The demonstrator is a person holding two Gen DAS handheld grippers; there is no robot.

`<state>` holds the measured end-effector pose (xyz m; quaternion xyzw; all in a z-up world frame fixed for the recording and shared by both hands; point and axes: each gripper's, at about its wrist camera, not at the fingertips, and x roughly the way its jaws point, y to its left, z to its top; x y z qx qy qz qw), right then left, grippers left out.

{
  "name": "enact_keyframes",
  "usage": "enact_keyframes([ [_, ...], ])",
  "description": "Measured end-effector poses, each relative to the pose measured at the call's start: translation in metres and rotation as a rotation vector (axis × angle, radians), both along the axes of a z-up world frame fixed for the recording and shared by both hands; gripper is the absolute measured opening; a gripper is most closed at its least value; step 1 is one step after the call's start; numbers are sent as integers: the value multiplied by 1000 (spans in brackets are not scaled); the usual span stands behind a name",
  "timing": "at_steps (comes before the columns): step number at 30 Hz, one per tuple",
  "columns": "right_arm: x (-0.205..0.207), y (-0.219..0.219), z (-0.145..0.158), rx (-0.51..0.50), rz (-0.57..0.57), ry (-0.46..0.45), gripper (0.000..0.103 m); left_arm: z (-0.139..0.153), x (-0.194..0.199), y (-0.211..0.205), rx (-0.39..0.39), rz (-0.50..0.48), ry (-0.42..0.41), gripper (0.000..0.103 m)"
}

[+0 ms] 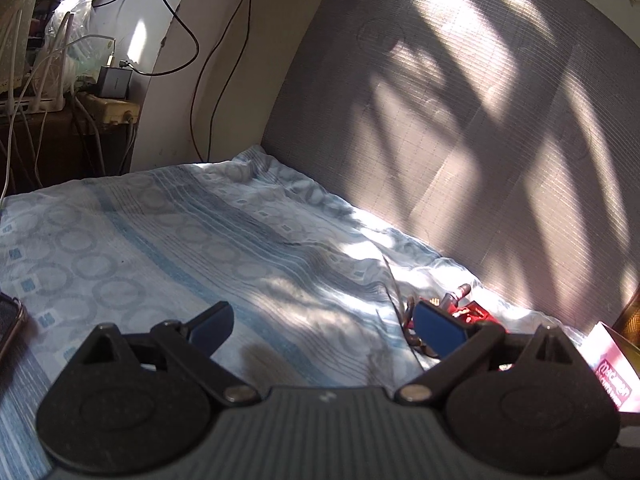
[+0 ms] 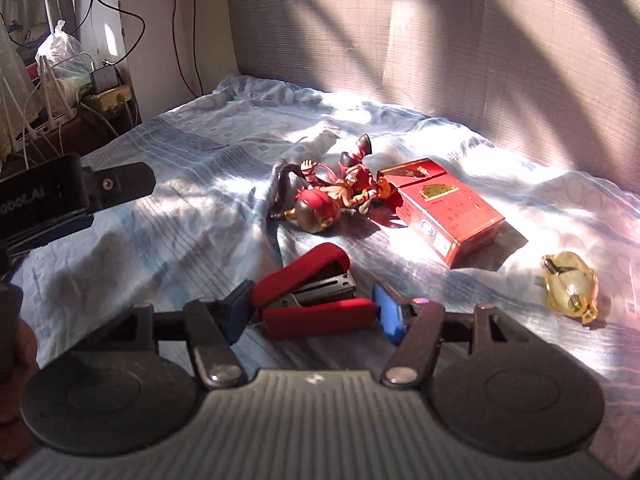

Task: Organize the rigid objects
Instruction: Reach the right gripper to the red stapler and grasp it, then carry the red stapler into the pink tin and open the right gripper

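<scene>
The right gripper (image 2: 314, 312) sat low in the right wrist view with its jaws spread, and the red stapler (image 2: 316, 300) lay right between them on the bedsheet (image 2: 160, 184). The blue pads stood at either end of the stapler; I could not tell whether they touched it, so this read as a thing straddled, not pinched. The stapler lay flat on its side, handles splayed, which is probably why the jaws came at it lengthwise.

Above it, at the centre of the frame, the toy figure (image 2: 336, 196) lay tipped over, just beside the red box (image 2: 444, 212), and appeared to touch that box's left edge. The yellow padlock (image 2: 570, 288) rested apart at the right edge. All four sat loosely clustered in the sunlit patch, which suggested the sorting was barely begun.

The left gripper (image 1: 324, 326) was spread wide too, with nothing between its pads, over plain sheet at the bottom of the left wrist view. It looked parked clear of the pile, leaving the other tool room. The figure (image 1: 460, 304) peeked out behind its right finger. A pink-and-white carton (image 1: 612, 372) showed at the lower right edge and a dark object (image 1: 10, 320) at the far left edge.
</scene>
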<state>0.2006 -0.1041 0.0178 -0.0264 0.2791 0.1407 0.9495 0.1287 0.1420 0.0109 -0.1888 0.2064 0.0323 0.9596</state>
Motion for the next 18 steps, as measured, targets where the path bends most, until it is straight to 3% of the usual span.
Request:
enact_keyframes([
  [4,-66,-44,-9,-9,-43,-13,66,1,0,-16,57,-91,-9,99],
  [7,-125,-95,-16,11,-183,-29,66,2,-1,-45,155,-234,-8,100],
  [9,-162,-130,-22,40,-311,-44,66,1,-2,-71,191,-356,17,99],
  [13,-232,-188,-35,115,-609,-82,66,7,-19,-145,134,-661,40,96],
  [16,-267,-210,-40,176,-699,-136,68,16,-47,-220,164,-903,8,93],
  [18,-281,-210,-39,164,-687,-170,79,19,-65,-268,172,-1058,32,85],
])
